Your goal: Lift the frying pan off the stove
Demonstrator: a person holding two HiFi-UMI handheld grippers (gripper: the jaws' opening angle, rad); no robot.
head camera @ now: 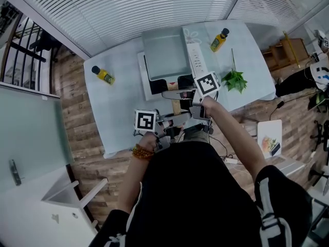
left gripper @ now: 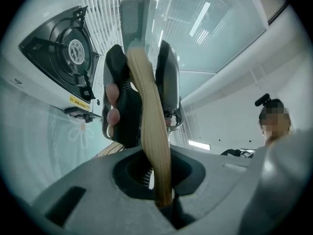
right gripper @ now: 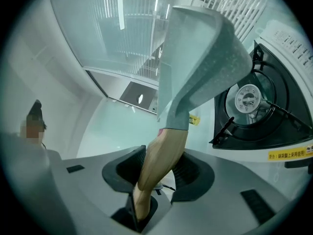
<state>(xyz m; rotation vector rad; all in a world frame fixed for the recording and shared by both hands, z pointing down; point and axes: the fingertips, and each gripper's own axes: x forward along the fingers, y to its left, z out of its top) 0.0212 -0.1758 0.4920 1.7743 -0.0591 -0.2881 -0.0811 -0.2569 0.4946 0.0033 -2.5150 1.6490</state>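
Overhead, the grey square frying pan is seen held above the white gas stove, with the burner exposed beside it. Its wooden handle is clenched by both tools, the left tool nearer the person and the right tool closer to the pan. For a clean lift, both grips should be held firm and raised together, so that the pan is carried level and clear of the grate.
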